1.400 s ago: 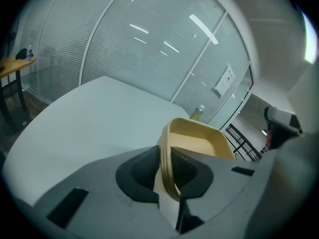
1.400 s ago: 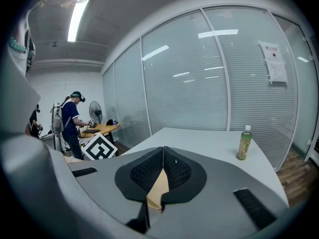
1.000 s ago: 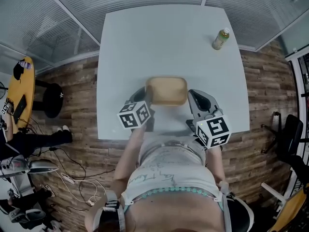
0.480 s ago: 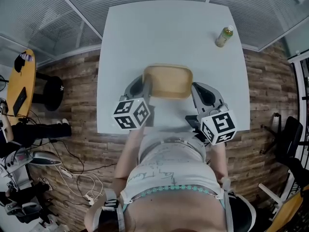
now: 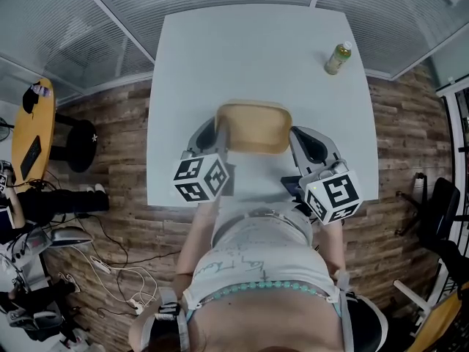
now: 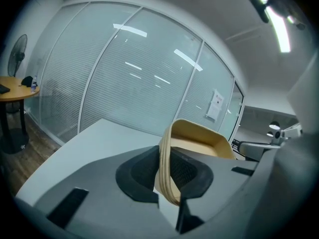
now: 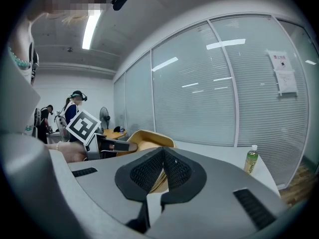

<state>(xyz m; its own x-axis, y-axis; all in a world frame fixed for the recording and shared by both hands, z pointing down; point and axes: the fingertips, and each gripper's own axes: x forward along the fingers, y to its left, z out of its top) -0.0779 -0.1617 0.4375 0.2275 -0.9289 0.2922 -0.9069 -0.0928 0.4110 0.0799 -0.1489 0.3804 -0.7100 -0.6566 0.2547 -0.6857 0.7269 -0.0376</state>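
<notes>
Two grippers clamped one tray. Your left gripper (image 6: 167, 180) had its ribbed black pads clenched on the thin, curved left rim of the tray (image 5: 253, 127), a shallow tan rectangle with rounded corners, probably moulded wood. The tray was over the near half of the smooth white table (image 5: 249, 50). Your right gripper (image 7: 160, 180) pinched the opposite rim likewise. Well beyond it, a green plastic bottle (image 5: 336, 58) stood upright near the table's far right corner.

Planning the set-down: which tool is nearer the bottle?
The right tool, gripping the tray on the right; the green bottle stands far right on the table, away from the left tool.
</notes>
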